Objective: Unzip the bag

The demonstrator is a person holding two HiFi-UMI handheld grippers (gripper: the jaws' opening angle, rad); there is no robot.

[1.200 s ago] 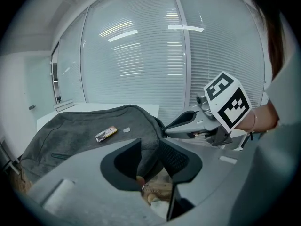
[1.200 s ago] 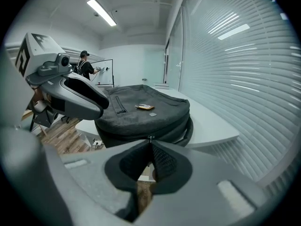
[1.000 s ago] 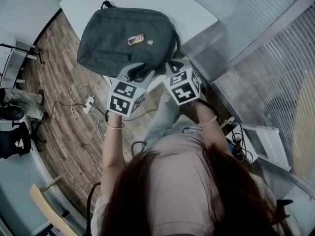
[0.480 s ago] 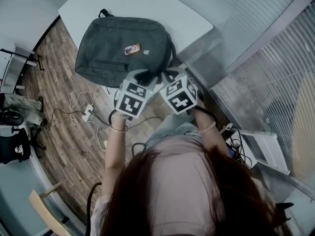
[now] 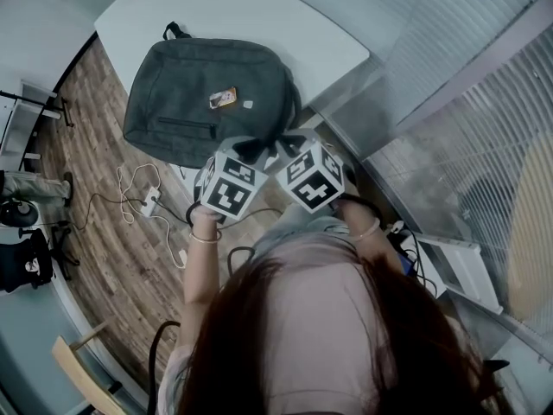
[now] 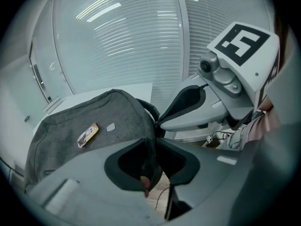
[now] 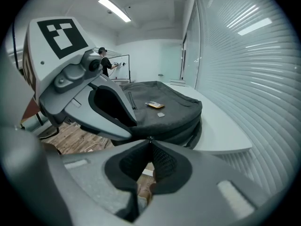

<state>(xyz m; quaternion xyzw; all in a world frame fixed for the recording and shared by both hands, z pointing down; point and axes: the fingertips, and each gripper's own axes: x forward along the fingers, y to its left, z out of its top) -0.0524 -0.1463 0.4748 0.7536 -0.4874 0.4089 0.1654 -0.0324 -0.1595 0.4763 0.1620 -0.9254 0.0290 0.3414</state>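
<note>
Partly hidden: in the head view the marker cubes (image 5: 229, 188) cover both pairs of jaws and the near edge of the backpack (image 5: 203, 102), so the grip itself shows only in the two gripper views.
Hard to make out: no view lets the main zip's slider be picked out, nor whether that zip is open. A pale, pinkish bit low between the left jaws is too blurred to name.
Cut off: the person's hair (image 5: 320, 335) fills the bottom of the head view. Each gripper's own body blocks the lower half of its view.
Backpack: dark grey, lying flat on the white counter (image 5: 285, 24). Its near edge overhangs toward the person, and a small orange tag (image 5: 222, 98) lies on its upper face.
Left gripper (image 6: 155, 140): the jaws have just been closing and now pinch the backpack's near edge, with grey fabric hanging down between them.
Right gripper (image 7: 150, 142): the jaw tips meet, with dark mesh fabric from the backpack's near edge caught between them. It sits just beside the left gripper.
Changed since a second ago: the two cubes stand closer together, and the backpack sits further up and left in the head view.
</note>
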